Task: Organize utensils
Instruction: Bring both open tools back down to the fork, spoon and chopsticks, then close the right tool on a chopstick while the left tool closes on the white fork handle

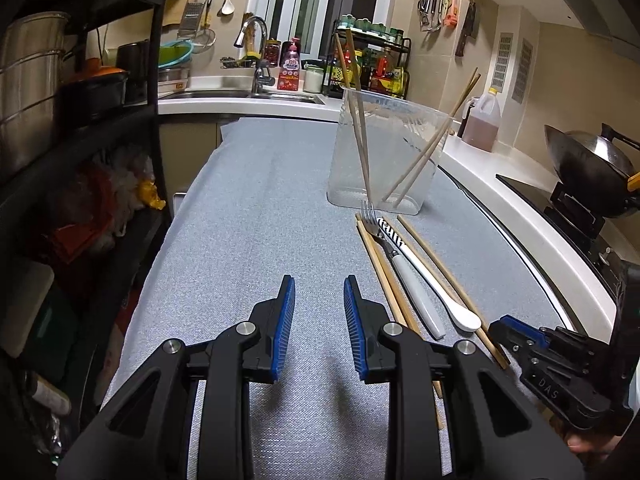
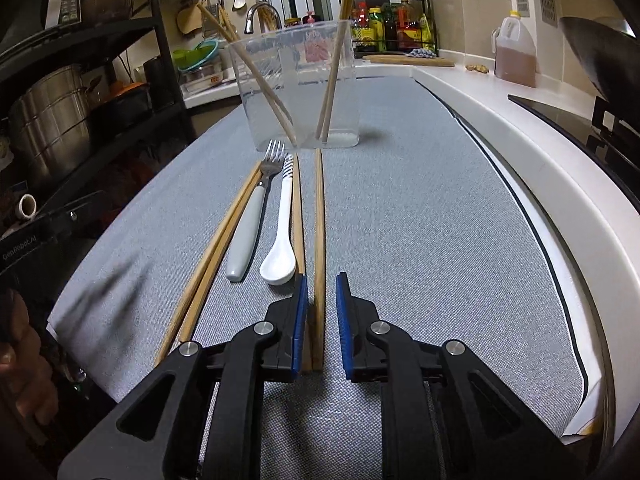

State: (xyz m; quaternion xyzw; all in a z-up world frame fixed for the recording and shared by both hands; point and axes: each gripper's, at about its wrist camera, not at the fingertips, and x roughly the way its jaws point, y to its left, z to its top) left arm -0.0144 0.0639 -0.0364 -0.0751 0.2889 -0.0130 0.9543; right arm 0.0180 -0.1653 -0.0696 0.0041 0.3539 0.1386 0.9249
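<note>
A kitchen bench covered with a grey woven cloth (image 2: 400,216) runs toward a far sink with a chrome tap (image 1: 256,40); a black shelving rack of steel pots (image 1: 32,92) stands on the left, and a white worktop with a dark wok (image 1: 592,160) and a jug of brownish liquid (image 2: 516,50) on the right.

One clear, straight-sided plastic container (image 2: 296,84) stands upright at the far middle of the cloth and holds four tan wooden chopsticks, two leaning left (image 2: 260,76) and two leaning right (image 2: 334,76).

Just near of it, lying lengthwise side by side, are four further wooden chopsticks, one steel fork with a pale grey handle (image 2: 250,224) and one white ceramic spoon with a striped handle end (image 2: 282,232). Two chopsticks (image 2: 216,256) lie left of the fork, one (image 2: 297,216) is right of the spoon, and the rightmost chopstick (image 2: 319,216) lies apart.

The right gripper (image 2: 322,284) straddles the near end of the rightmost chopstick, its jaws narrow, with gaps visible at both pads. The left gripper (image 1: 319,286) hovers over bare cloth left of the utensils, jaws moderately parted and empty.
</note>
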